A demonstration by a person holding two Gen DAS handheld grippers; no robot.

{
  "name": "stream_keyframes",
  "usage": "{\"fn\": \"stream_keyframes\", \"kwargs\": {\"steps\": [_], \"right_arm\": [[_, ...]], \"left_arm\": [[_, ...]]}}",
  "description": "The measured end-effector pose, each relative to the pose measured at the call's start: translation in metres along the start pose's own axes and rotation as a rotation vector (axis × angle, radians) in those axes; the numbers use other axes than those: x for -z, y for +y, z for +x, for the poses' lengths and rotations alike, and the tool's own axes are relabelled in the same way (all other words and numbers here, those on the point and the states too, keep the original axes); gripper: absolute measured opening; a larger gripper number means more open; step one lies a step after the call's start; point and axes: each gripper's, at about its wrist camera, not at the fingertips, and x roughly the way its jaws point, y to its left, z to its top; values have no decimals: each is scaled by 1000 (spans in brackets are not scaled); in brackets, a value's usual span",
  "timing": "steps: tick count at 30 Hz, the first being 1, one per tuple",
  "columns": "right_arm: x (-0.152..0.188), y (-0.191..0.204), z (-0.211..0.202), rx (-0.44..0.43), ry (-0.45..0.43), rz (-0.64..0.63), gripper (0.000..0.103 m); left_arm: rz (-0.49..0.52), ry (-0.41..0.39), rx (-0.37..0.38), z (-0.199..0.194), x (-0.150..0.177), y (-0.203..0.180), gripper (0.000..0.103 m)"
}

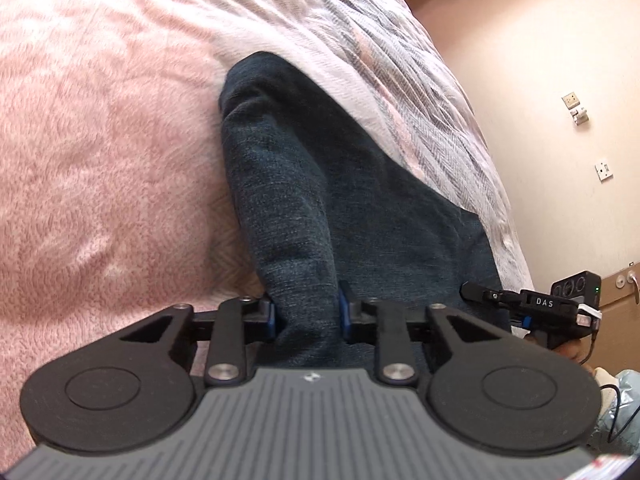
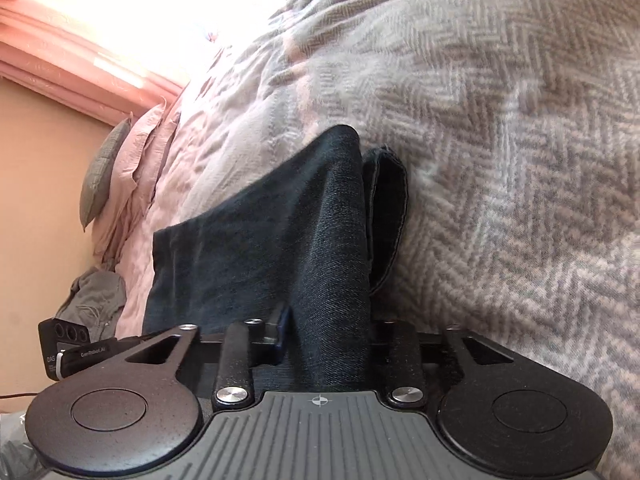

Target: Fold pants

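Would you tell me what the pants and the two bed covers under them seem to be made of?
The pants look like dark denim: a matte, faintly mottled twill weave and stitched hems. The pink blanket looks like plush fleece, with a fuzzy, embossed nap. The grey and white cover seems a woven cotton-like throw with a clear herringbone pattern, though the fibre itself cannot be told.

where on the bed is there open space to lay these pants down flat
Free: the pink fleece blanket left of the pants, and the grey herringbone cover to their right. Crowded: the near edge, where the left hand-held gripper and right hand-held gripper pinch the denim.
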Motion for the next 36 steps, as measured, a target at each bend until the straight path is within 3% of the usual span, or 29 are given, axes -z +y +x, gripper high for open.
{"fn": "stream_keyframes", "kwargs": {"steps": [7,13,25,30,36], "right_arm": [[-27,31,-18,-3,38,-81,14],[-89,16,-41,-71,36,-84,13],[-249,-67,-109,27,-60,-78,14],[-310,-100,-121,68,-106,-84,13],[-378,-134,-115,75,-130,-74,14]], "left_arm": [[37,-83,-33,-22,-8,-43,17],[37,-182,-22,-13,-35,-103,16],[47,-221,105,137,-153,-212,16],[55,-215,138,203,-208,-245,16],[81,-227,148,255,-263,-270,16]]}}
